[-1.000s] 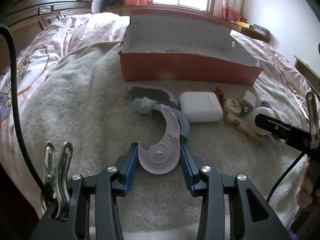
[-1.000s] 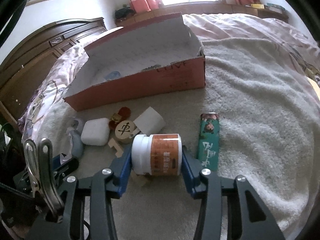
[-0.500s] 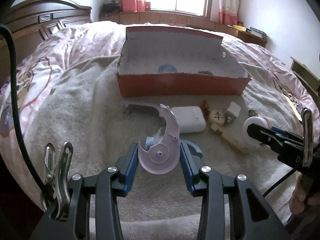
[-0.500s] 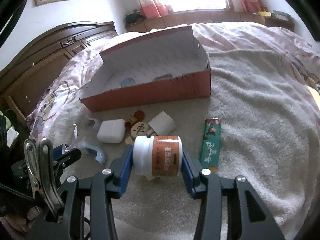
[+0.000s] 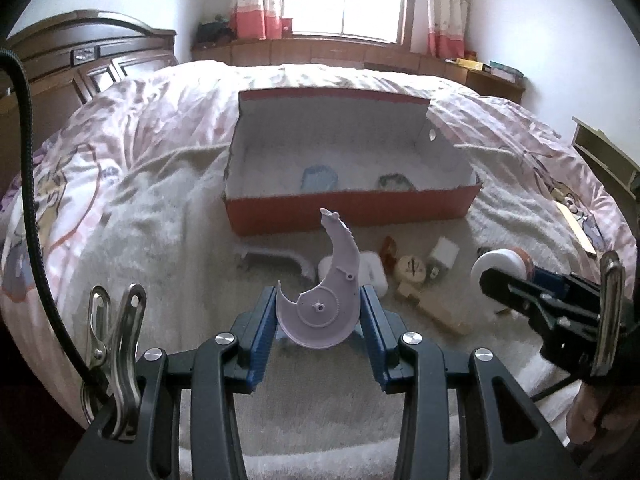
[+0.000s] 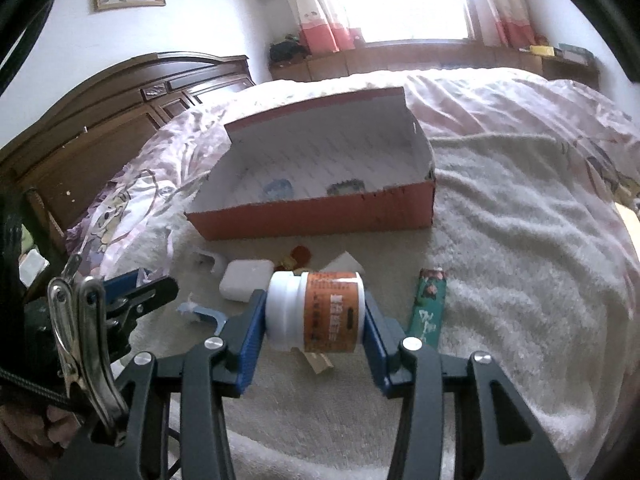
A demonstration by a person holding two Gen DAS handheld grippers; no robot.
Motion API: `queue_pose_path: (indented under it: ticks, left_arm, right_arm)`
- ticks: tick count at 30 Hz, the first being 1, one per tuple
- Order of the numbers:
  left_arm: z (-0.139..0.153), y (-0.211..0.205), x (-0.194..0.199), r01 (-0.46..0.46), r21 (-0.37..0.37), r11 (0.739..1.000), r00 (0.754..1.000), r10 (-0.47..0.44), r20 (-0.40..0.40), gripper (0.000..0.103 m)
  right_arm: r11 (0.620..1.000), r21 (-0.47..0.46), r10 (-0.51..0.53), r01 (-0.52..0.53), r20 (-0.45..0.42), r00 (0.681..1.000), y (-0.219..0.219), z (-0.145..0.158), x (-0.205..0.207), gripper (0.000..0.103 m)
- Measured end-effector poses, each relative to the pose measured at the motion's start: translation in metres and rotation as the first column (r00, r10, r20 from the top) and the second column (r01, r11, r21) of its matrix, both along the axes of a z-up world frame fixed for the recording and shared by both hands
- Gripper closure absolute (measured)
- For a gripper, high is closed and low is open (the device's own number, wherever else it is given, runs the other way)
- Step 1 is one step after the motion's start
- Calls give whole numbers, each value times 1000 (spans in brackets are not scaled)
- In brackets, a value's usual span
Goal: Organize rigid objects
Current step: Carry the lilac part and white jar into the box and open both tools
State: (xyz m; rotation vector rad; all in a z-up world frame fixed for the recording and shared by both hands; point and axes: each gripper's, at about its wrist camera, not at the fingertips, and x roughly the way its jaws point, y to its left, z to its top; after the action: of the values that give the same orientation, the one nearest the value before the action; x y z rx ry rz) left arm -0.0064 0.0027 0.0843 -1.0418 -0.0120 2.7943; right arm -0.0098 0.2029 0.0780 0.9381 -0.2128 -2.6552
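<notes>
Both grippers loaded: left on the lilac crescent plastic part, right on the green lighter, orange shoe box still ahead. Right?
Not quite. The right gripper is shut on the white bottle with the orange label, not the lighter; the green lighter lies on the blanket beside it, as the right wrist view shows. The left gripper does hold the lilac crescent plastic part, with the orange shoe box ahead.

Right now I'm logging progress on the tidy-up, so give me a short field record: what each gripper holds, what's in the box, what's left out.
left gripper: shut on pale purple curved plastic part
right gripper: shut on white bottle with orange label
red cardboard box: open, two small items inside, too blurred to name
left on the cream blanket: white rounded case, green patterned lighter, wooden pieces
</notes>
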Motion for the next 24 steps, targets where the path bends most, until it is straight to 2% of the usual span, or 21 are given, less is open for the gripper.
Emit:
queue_pose_path:
  ticks: [11,24]
  left_arm:
    - [20,3,-26,27,5,1000,998,-26,-51,62]
    - [22,0,-67,37,11,999,998,-37,-60,62]
  right_arm:
    - [999,37,16,-15,-24,1000,-2,13,-16,56]
    - [999,47,22,-21,-16,1000,-4,19,-58,56]
